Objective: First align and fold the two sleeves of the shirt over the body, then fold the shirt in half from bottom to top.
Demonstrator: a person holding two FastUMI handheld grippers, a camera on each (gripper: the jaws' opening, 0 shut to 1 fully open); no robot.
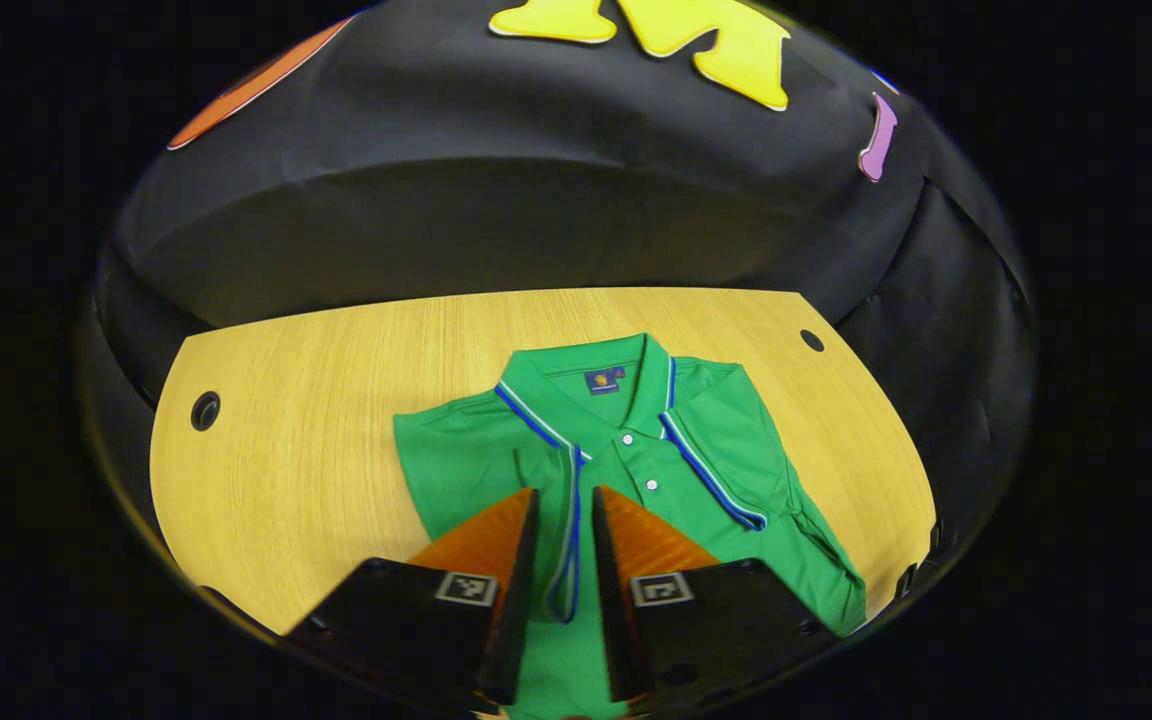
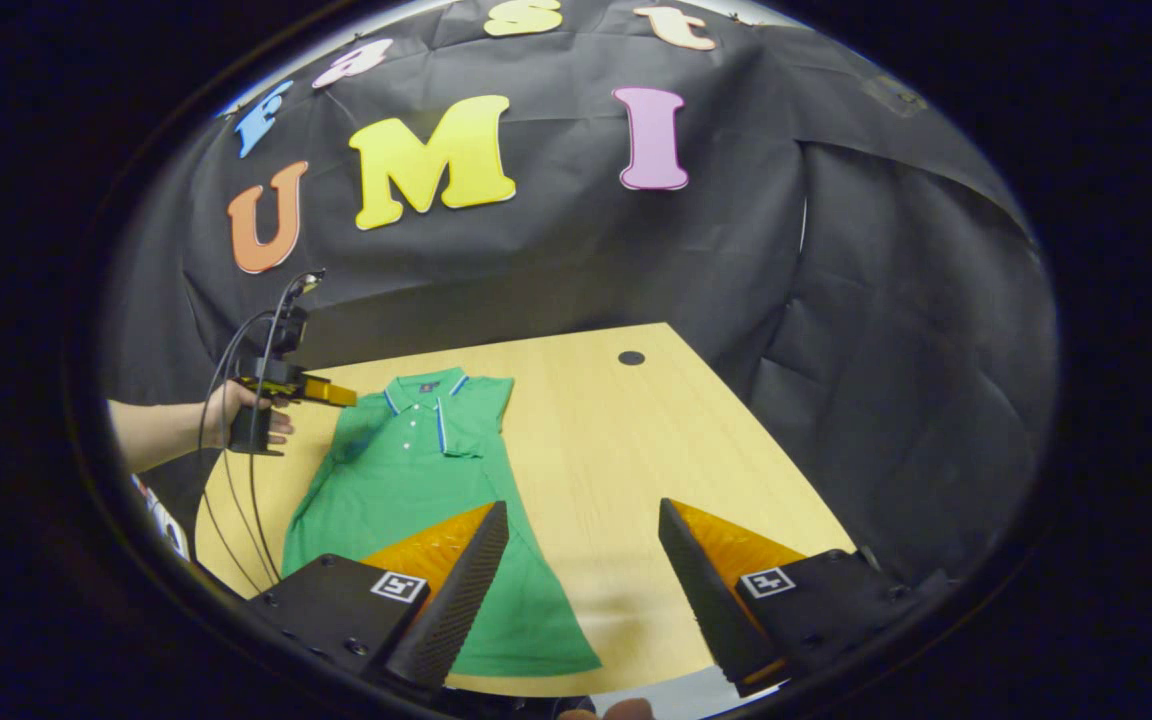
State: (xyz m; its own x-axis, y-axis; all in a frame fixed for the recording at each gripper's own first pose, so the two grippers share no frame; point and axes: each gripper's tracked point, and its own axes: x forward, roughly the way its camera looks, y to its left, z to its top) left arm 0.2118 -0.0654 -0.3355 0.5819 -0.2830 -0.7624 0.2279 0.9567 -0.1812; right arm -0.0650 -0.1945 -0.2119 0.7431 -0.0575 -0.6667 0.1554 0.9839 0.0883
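Left gripper [image 1: 566,560] pinches the shirt [image 1: 726,440] sleeve's striped cuff [image 1: 568,560] – right gripper [image 2: 584,590] gapes above the table [image 2: 636,440]

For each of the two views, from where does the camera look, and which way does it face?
Left gripper view: rides on the left hand-held gripper, low over the green shirt, facing its collar and the booth wall; fingers close together around a striped sleeve edge.
Right gripper view: rides on the right hand-held gripper, above the near table edge, facing along the shirt toward the wall; fingers wide apart; a hand holds the left hand-held gripper farther off.
Shared: shirt, wooden table, black wall.
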